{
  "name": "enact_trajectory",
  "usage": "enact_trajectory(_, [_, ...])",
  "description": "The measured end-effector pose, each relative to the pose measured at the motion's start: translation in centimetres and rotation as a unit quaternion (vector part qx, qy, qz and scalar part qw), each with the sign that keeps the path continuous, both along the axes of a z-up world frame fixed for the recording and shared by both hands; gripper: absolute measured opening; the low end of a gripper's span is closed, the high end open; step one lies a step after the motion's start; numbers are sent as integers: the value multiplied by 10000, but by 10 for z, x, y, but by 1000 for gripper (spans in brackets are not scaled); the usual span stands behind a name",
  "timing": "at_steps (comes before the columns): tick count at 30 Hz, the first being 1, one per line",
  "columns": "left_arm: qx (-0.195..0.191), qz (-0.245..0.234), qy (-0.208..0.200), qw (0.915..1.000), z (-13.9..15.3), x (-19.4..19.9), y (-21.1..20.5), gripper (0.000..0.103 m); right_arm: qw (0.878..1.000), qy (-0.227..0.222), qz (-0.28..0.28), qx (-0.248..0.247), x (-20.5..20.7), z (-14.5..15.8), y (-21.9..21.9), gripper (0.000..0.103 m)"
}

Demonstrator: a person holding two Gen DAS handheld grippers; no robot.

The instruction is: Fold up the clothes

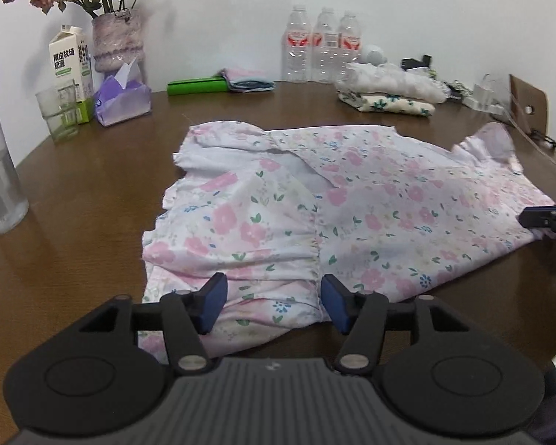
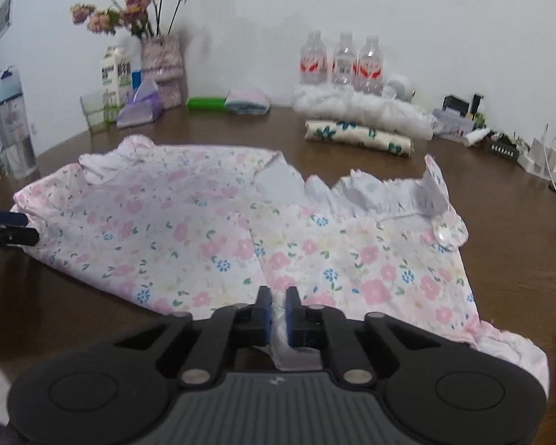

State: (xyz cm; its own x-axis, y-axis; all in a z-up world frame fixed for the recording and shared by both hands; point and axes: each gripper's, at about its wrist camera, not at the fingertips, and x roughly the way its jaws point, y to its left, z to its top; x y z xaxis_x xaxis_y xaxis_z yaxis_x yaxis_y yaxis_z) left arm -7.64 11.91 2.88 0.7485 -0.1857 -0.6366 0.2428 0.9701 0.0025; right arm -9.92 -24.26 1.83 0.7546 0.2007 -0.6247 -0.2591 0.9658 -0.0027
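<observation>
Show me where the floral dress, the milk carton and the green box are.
Floral dress (image 1: 370, 200), left wrist view, middle of the spread fabric.
Milk carton (image 1: 67, 63), left wrist view, front face with the print.
Green box (image 1: 198, 86), left wrist view, long front side.

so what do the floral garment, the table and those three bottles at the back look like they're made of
Floral garment: thin woven cloth, likely cotton, matte; it creases softly and has gathered, frilled edges.
Table: looks like dark brown wood or a wood-look veneer, semi-gloss; it shows faint reflections, though grain is hard to make out.
Three bottles: clear plastic, glossy; see-through ribbed walls with red and white labels.
</observation>
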Motion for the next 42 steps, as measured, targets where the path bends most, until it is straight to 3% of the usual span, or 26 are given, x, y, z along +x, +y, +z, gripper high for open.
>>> enact_trajectory(3, [-34, -102, 8, 9999, 1, -13, 6, 59, 9999, 90, 53, -69, -6, 6, -2, 6])
enact_trajectory(5, [-46, 70, -123, 9999, 4, -22, 20, 59, 9999, 21, 65, -81, -14, 12, -3, 8])
enact_trajectory(7, [-119, 240, -261, 9993, 9, -29, 37, 61, 9994, -305, 156, -51, -25, 20, -1, 11])
enact_trajectory(10, [-769, 701, -197, 9944, 21, -27, 59, 65, 9933, -732, 742, 492, -32, 27, 16, 11])
enact_trajectory(12, [-1256, 633, -192, 9899, 26, -21, 49, 65, 9867, -564, 1285, 823, -28, 23, 45, 11])
enact_trajectory(13, [-1397, 540, -185, 9886, 28, -17, 39, 65, 9840, -415, 1561, 750, -25, 17, 66, 8])
enact_trajectory(17, [-709, 34, -32, 9975, 14, -3, -29, 60, 9804, -332, 1927, 221, -19, -1, 116, 7])
enact_trajectory(19, [-423, 106, 103, 9990, 2, -2, -41, 60, 9820, -325, 1853, 169, -20, -3, 111, 7])
enact_trajectory(21, [-163, 207, -44, 9996, -3, -5, -36, 61, 9844, -338, 1717, 187, -25, -4, 91, 10])
enact_trajectory(22, [-142, 238, -66, 9996, -4, -6, -31, 61, 9863, -328, 1589, 299, -27, -5, 74, 12])
enact_trajectory(26, [-706, 333, 79, 9969, 4, -2, -7, 63, 9928, -241, 900, 753, -35, -3, 12, 18])
enact_trajectory(29, [-1096, 369, -39, 9933, 20, 12, -6, 63, 9914, -330, 768, 1009, -23, 11, 5, 17])
enact_trajectory(31, [-850, 350, -159, 9956, 21, 30, -16, 61, 9922, -352, 774, 910, -4, 17, 25, 17])
enact_trajectory(32, [-687, 390, -161, 9967, 19, 40, -21, 55, 9931, -334, 764, 824, 6, 17, 34, 15])
enact_trajectory(33, [-589, 463, -56, 9972, 14, 48, -23, 47, 9946, -237, 727, 701, 16, 14, 41, 13])
enact_trajectory(35, [-566, 521, 153, 9969, 5, 59, -21, 46, 9966, -45, 657, 492, 36, 8, 51, 14])
enact_trajectory(38, [-757, 310, 92, 9966, 20, 54, -3, 50, 9964, 193, 637, 517, 49, 15, 44, 16])
enact_trajectory(40, [-1083, 148, 9, 9940, 47, 58, 20, 62, 9958, 33, 800, 454, 54, 40, 38, 17])
enact_trajectory(41, [-941, 121, -119, 9954, 64, 66, 28, 66, 9961, -89, 838, 259, 63, 55, 35, 24])
enact_trajectory(42, [-566, 94, -278, 9980, 78, 79, 30, 67, 9961, -193, 864, 58, 73, 68, 33, 29])
